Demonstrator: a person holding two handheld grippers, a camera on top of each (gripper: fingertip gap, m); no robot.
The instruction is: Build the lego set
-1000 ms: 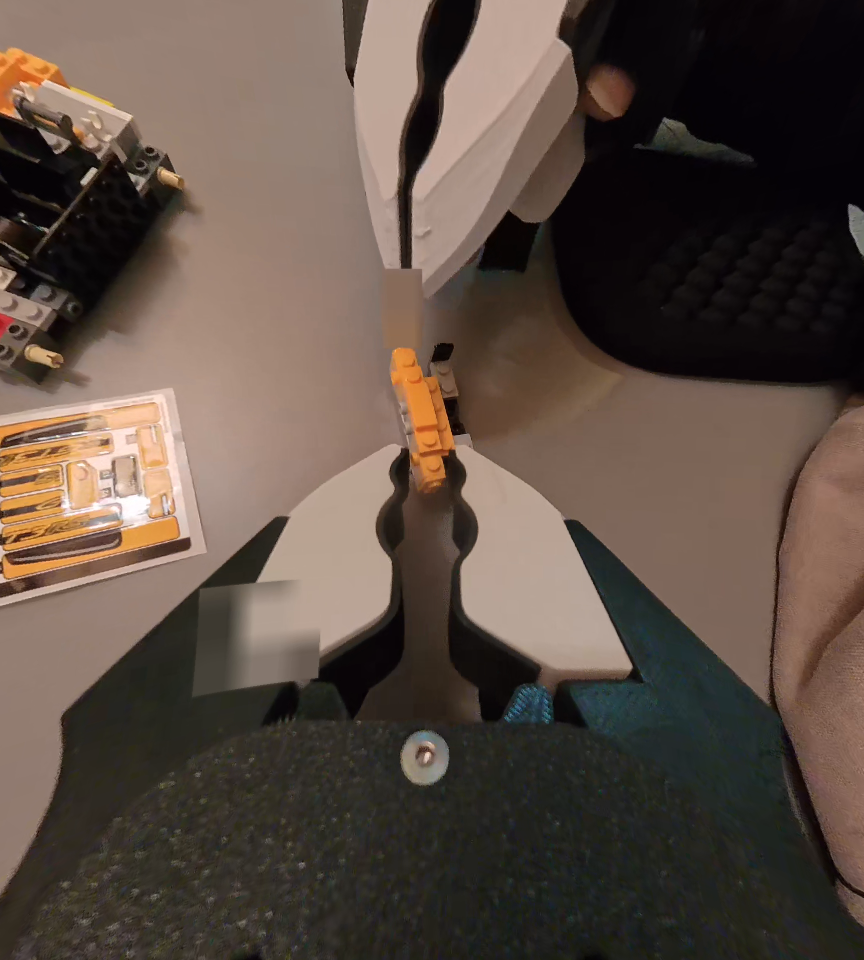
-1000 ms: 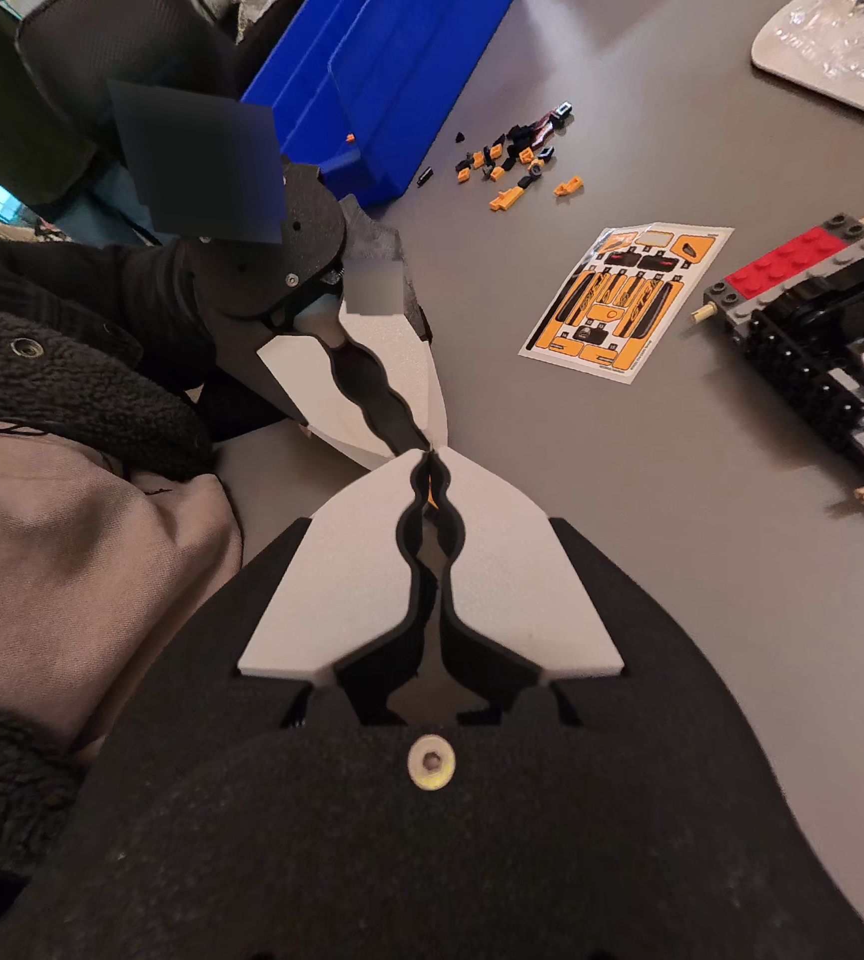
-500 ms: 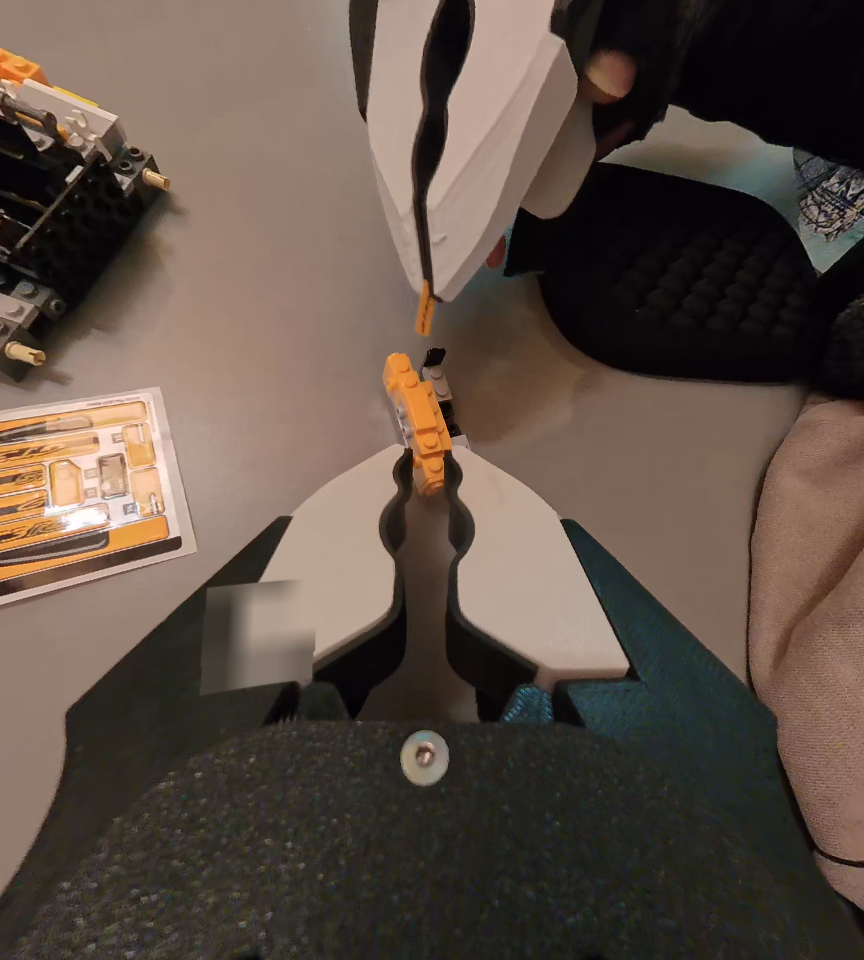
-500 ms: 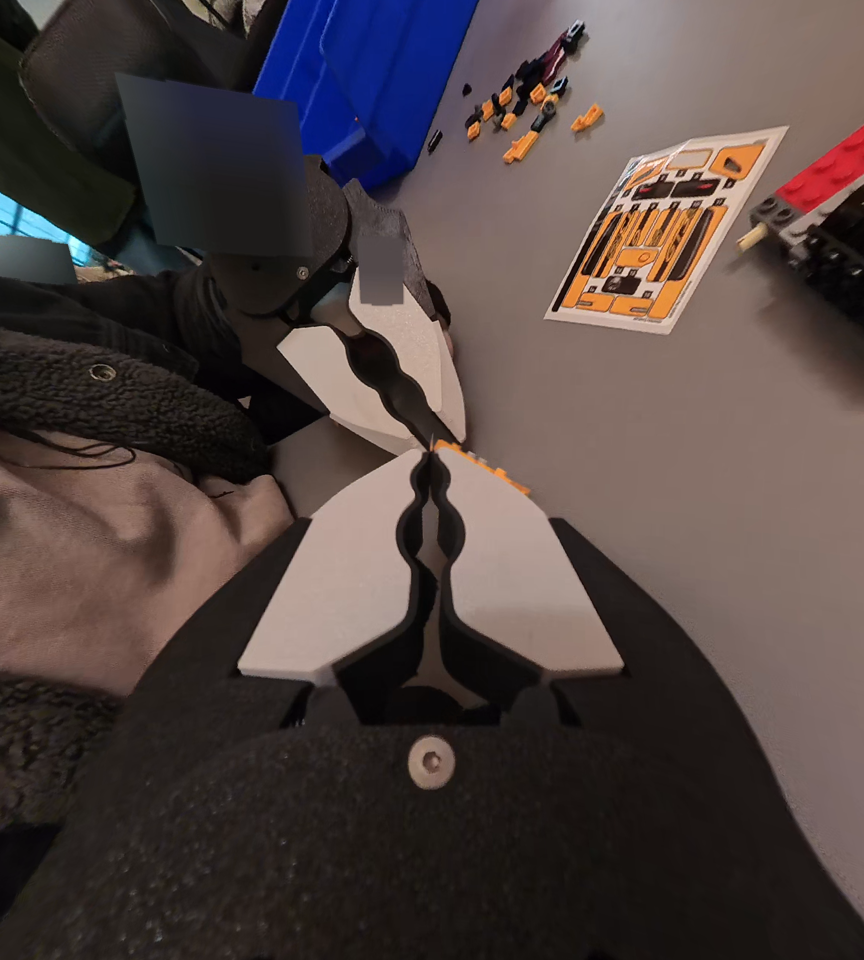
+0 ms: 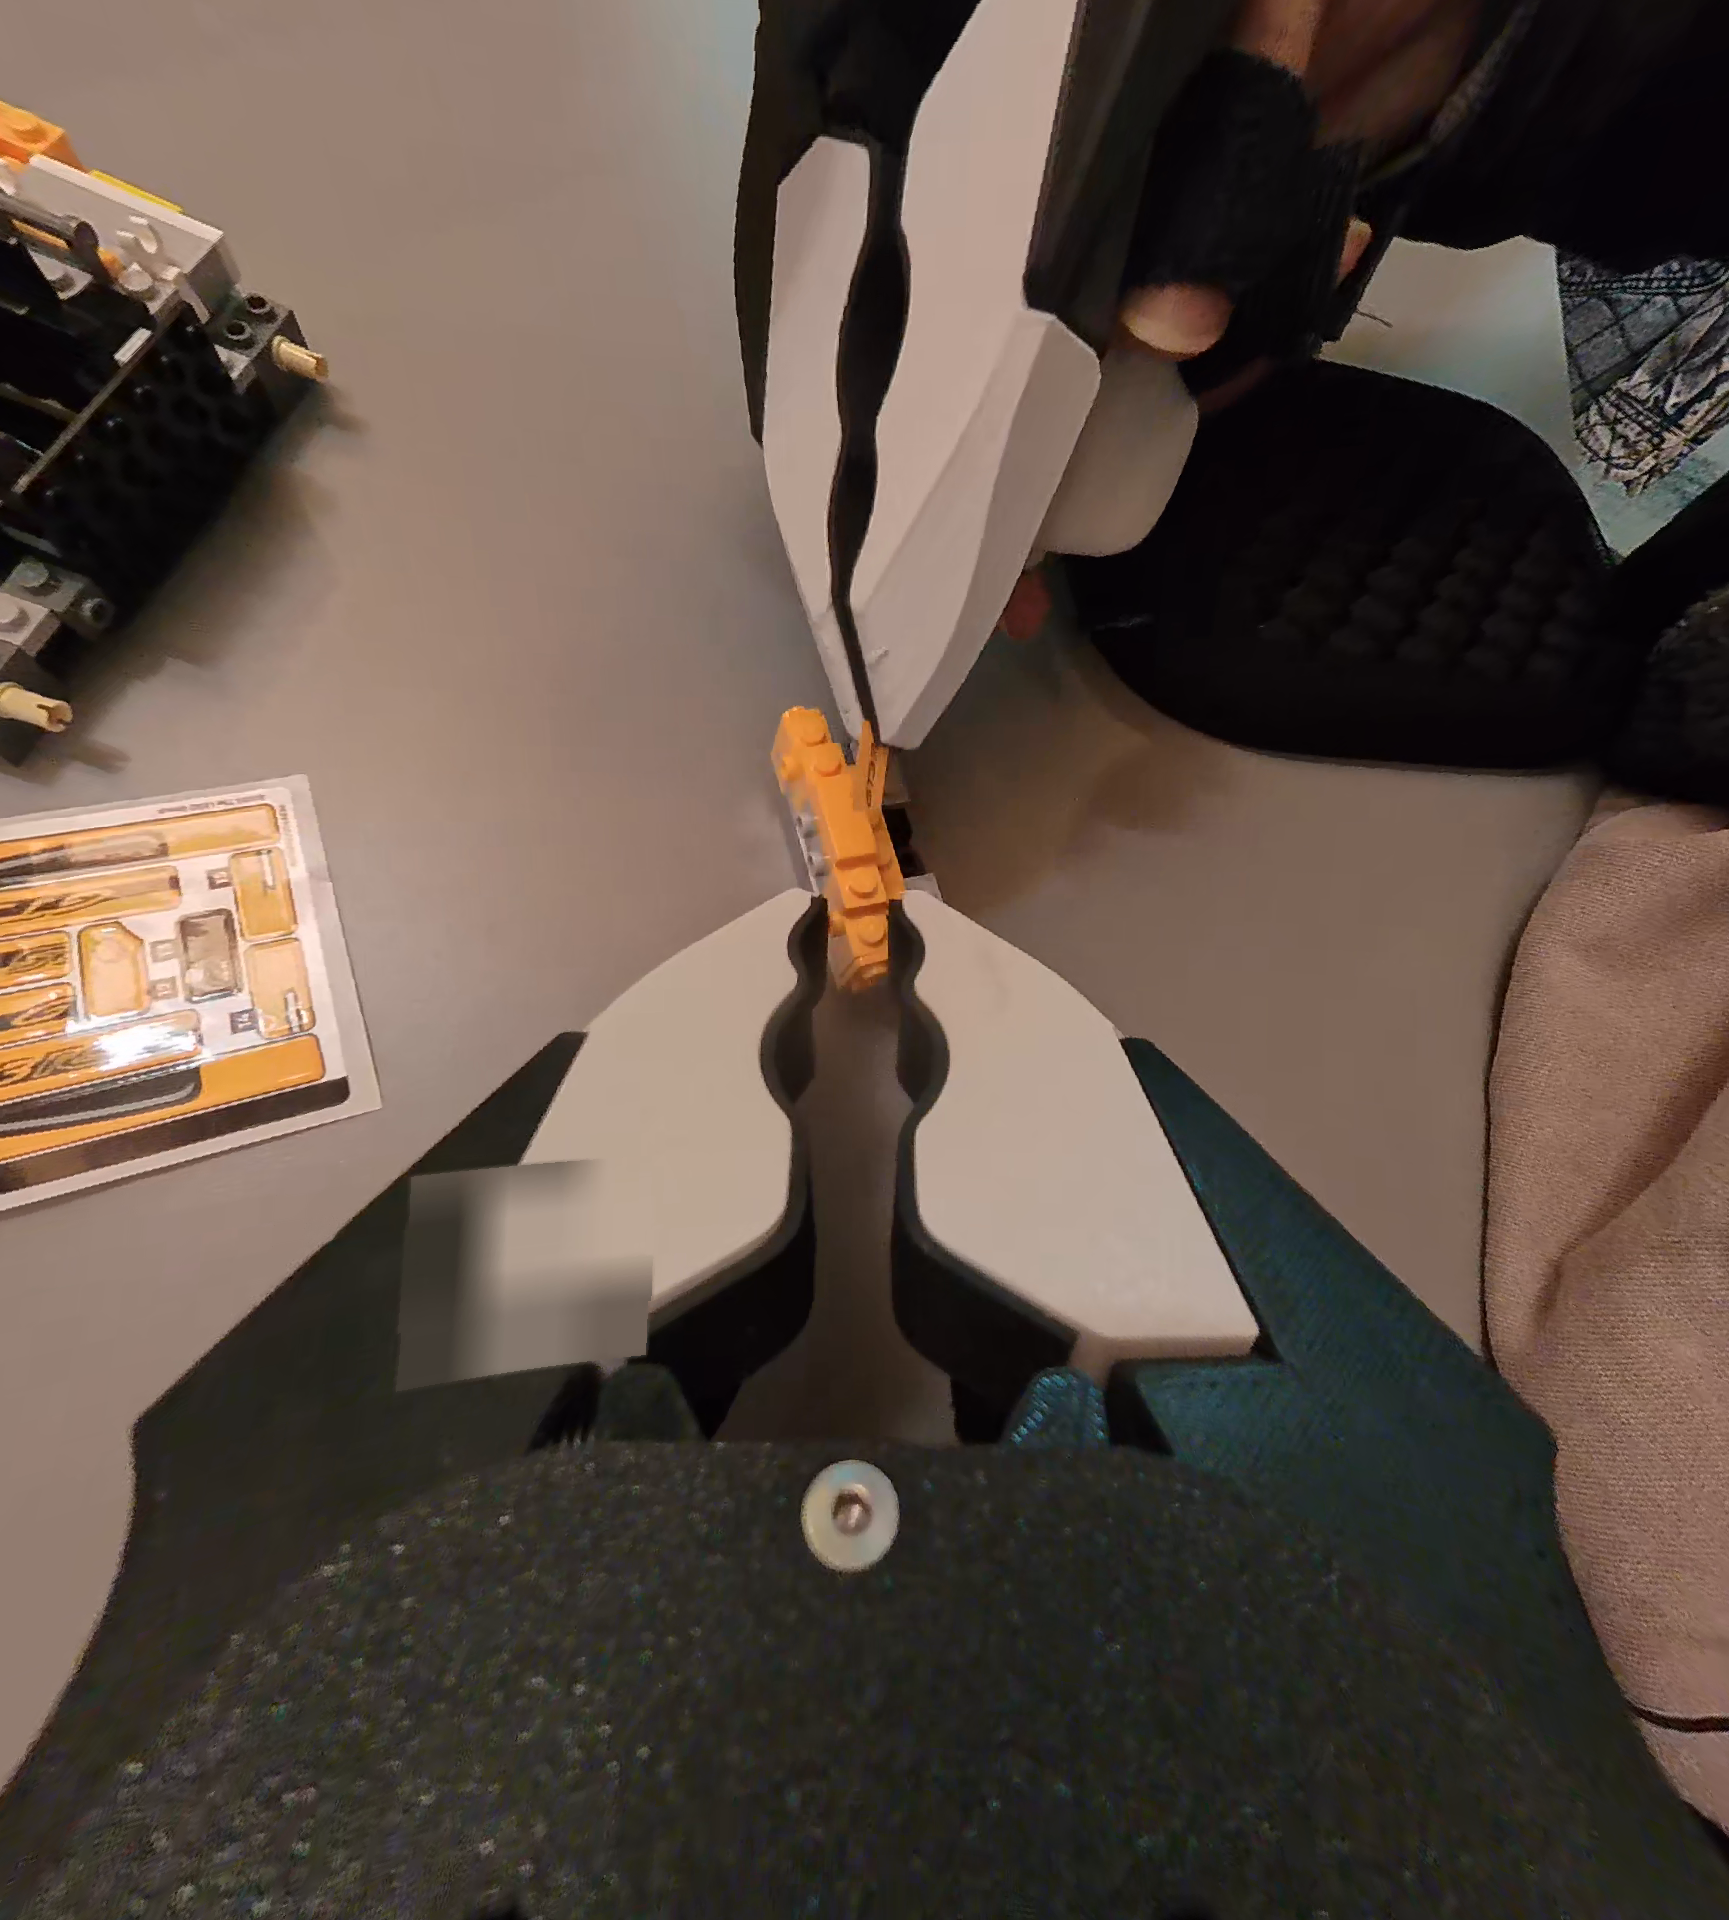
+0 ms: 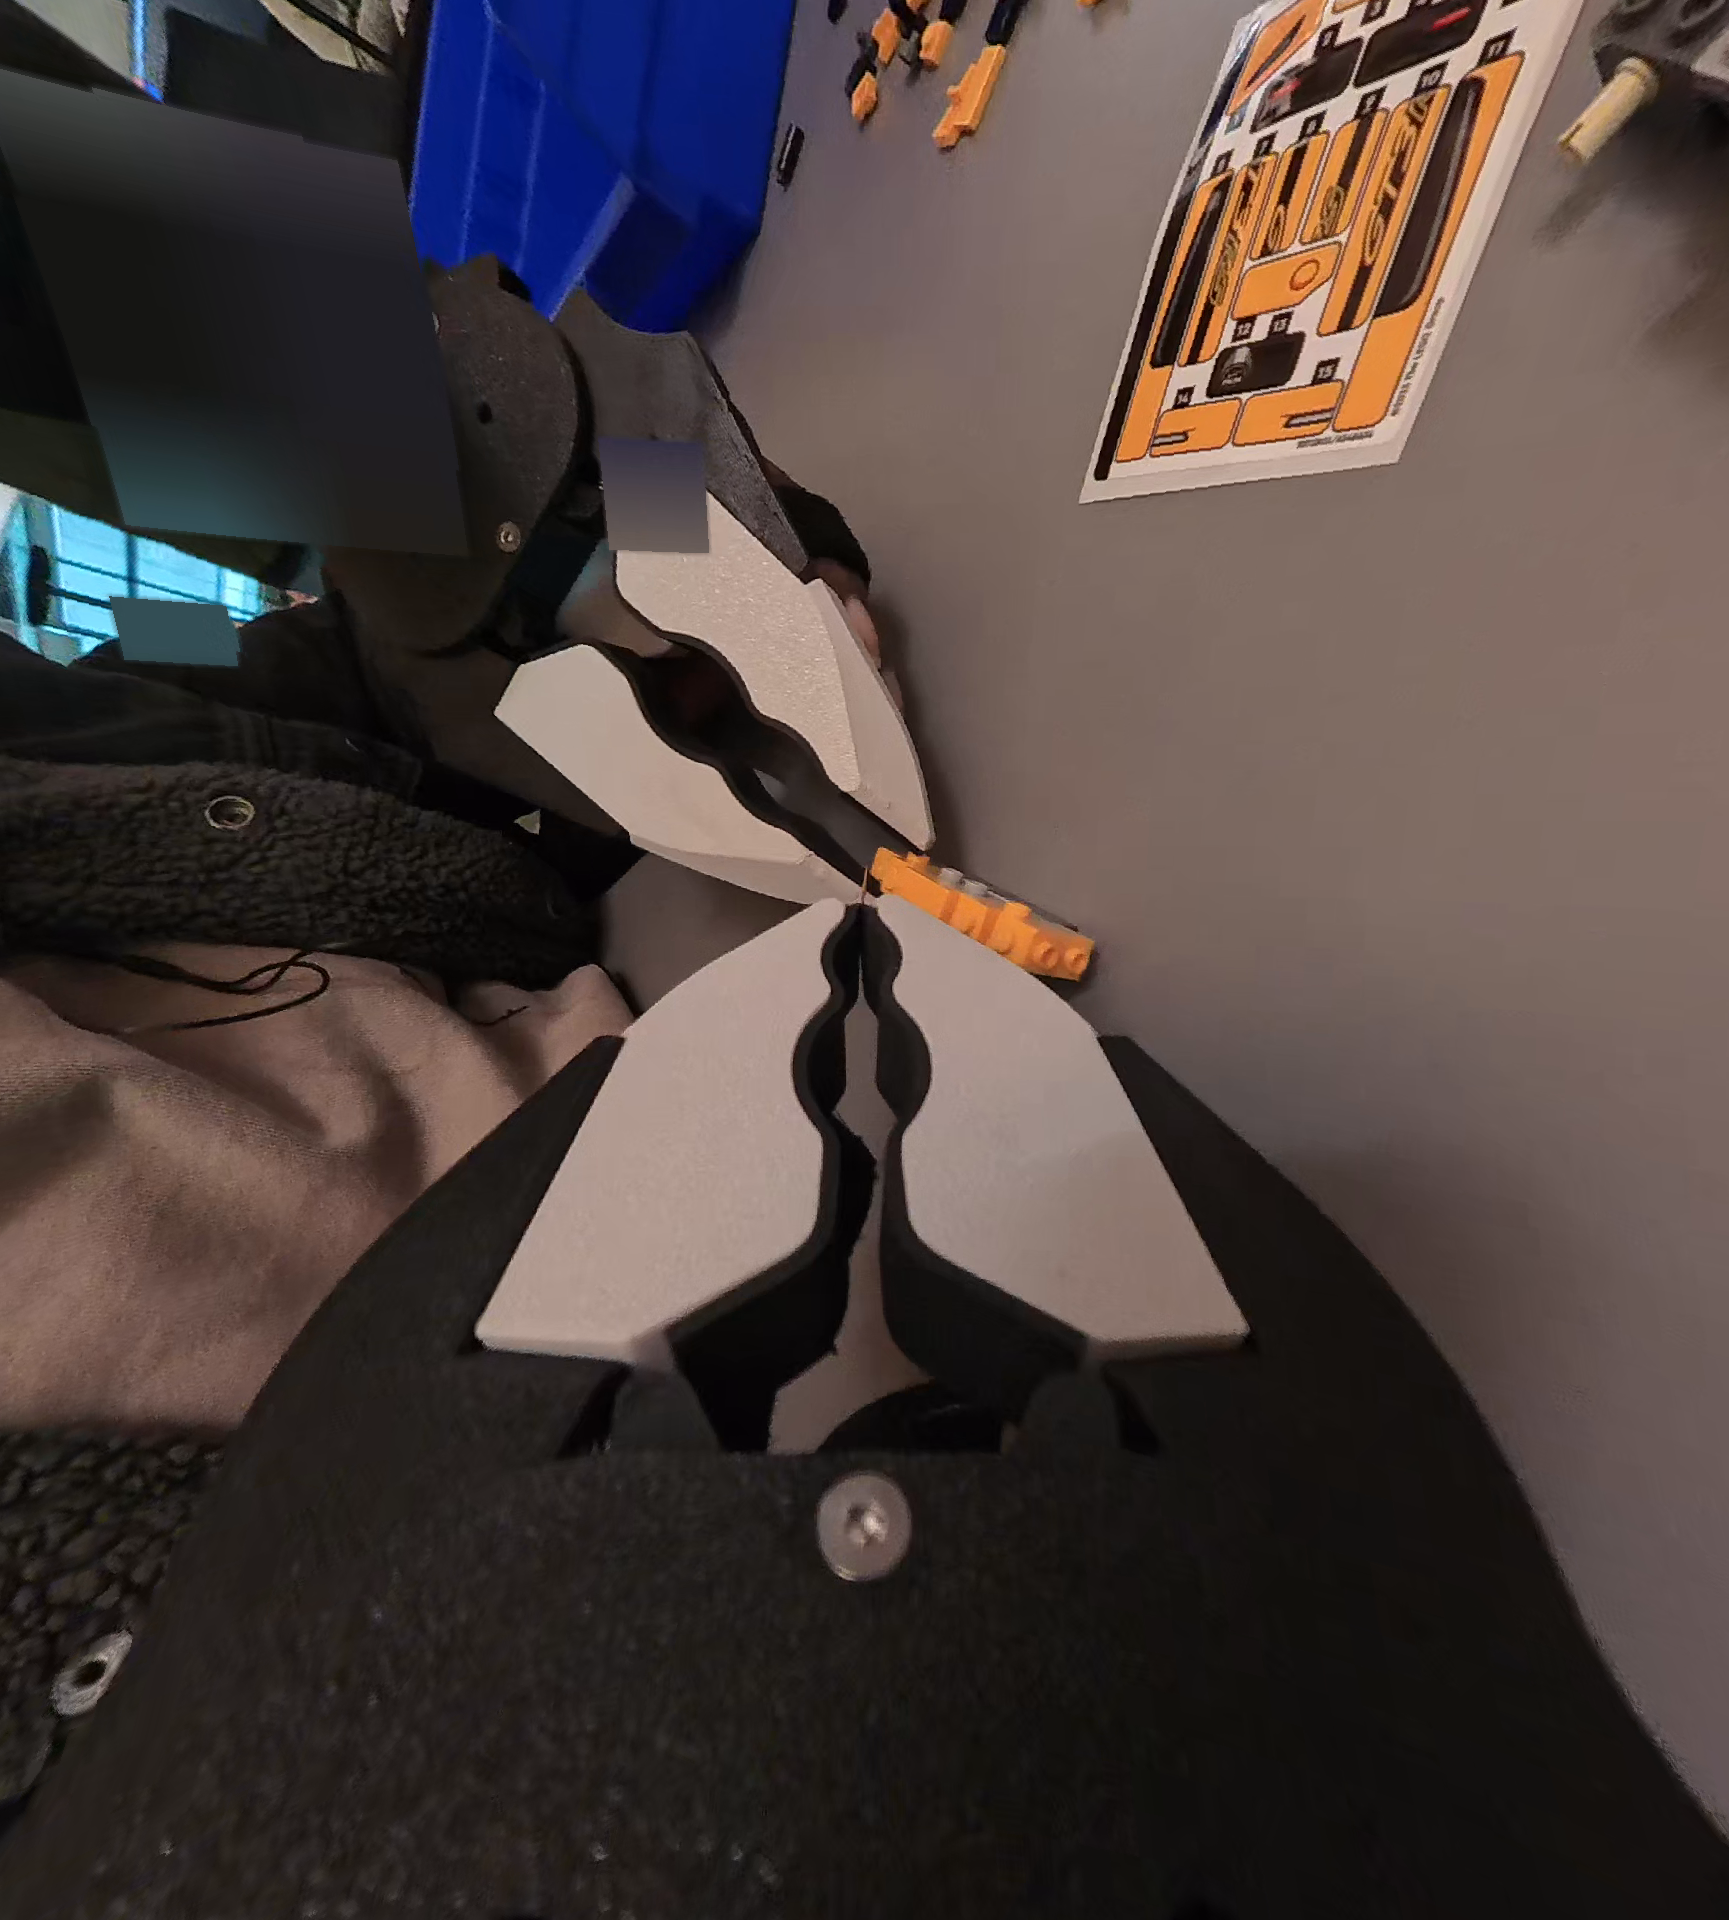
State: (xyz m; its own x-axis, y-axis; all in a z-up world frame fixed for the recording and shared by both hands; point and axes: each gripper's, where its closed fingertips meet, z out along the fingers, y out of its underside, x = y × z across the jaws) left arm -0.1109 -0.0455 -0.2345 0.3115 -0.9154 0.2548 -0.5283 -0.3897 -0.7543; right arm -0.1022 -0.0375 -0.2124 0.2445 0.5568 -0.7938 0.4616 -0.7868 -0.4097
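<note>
In the left wrist view, the left claw (image 5: pixel 852 935) sits at the centre of the frame, its two pale fingers closed on the near end of a small orange brick assembly (image 5: pixel 844 847), which juts up and away from the tips above the grey desk (image 5: pixel 548 416). Grey and black parts show along the sides of the assembly. From the top of the frame the right claw (image 5: pixel 865 717) points down, its fingers pressed together on a small orange sticker (image 5: pixel 867 769) held edge-on against the upper right side of the assembly. A gloved hand (image 5: pixel 1234 218) grips the right claw's body in the upper right corner.

In the upper left of that view a partly built car (image 5: pixel 39 436) of black, grey, red and orange bricks rests on the desk, with tan pegs sticking out of its side. Below it, at the left edge, lies a sticker sheet (image 5: pixel 112 997) printed in orange and black.

In the right wrist view, the right claw (image 6: pixel 858 906) is at the centre, fingers shut with only a thin sliver visible between the tips. The left claw (image 6: pixel 875 862) reaches in from the upper left, and the orange brick assembly (image 6: pixel 985 920) lies just right of where the two sets of tips meet. The sticker sheet (image 6: pixel 1307 260) is in the upper right, loose orange and black pieces (image 6: pixel 943 73) are scattered along the top edge, and a blue bin (image 6: pixel 590 145) stands at the upper left.
</note>
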